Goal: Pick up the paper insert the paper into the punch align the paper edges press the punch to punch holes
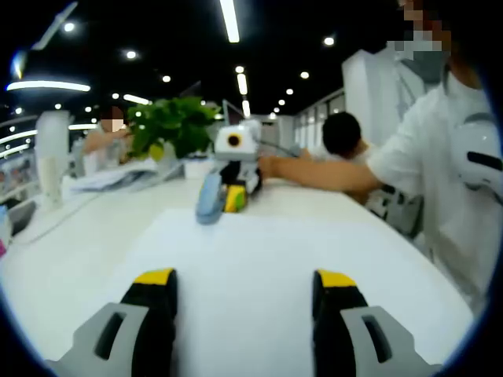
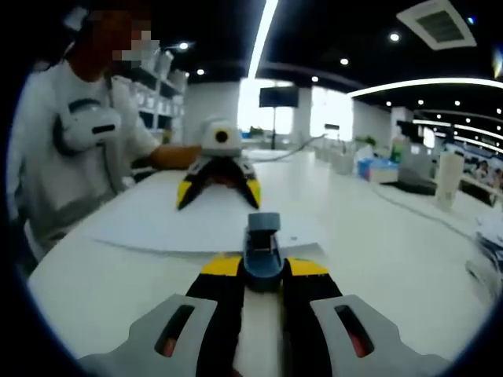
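Your right gripper [image 2: 262, 271] clamps the blue-grey metal hole punch [image 2: 262, 245] at twelve o'clock, steadying it on the white paper sheet [image 1: 259, 259]; your left gripper [image 1: 244, 287] spreads apart, pinning nothing.

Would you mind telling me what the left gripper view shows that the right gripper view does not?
Left gripper view: a green plant behind the table, and the left hand-held gripper seen from behind, jaws open over the paper. Right gripper view: a dark wall screen, and the right hand-held gripper closed on the blue punch up close. Shared: the paper, the punch, the white table and the person in white.
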`<action>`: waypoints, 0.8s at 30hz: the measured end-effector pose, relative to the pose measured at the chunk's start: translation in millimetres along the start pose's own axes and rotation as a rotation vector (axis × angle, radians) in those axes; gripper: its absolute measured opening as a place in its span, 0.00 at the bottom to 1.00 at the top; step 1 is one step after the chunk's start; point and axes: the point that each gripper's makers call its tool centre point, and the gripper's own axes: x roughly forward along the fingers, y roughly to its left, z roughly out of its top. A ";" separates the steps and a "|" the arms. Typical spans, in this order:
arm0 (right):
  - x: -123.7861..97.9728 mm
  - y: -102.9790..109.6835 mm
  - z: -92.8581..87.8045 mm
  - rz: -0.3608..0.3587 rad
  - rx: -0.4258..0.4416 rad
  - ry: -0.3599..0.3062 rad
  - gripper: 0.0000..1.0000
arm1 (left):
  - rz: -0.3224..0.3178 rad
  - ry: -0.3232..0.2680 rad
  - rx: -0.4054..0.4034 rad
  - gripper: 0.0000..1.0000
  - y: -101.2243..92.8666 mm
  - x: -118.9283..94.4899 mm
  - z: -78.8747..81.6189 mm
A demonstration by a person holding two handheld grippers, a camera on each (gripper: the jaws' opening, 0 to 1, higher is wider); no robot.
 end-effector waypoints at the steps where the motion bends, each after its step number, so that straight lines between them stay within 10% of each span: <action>1: 0.0 -0.8 -0.1 0.005 0.010 -0.002 0.22 | 0.000 0.000 0.000 0.70 0.2 -0.2 0.0; 24: -11.4 2.3 -6.3 -0.082 0.067 0.039 0.31 | -0.007 -0.011 -0.001 0.77 0.3 1.1 2.2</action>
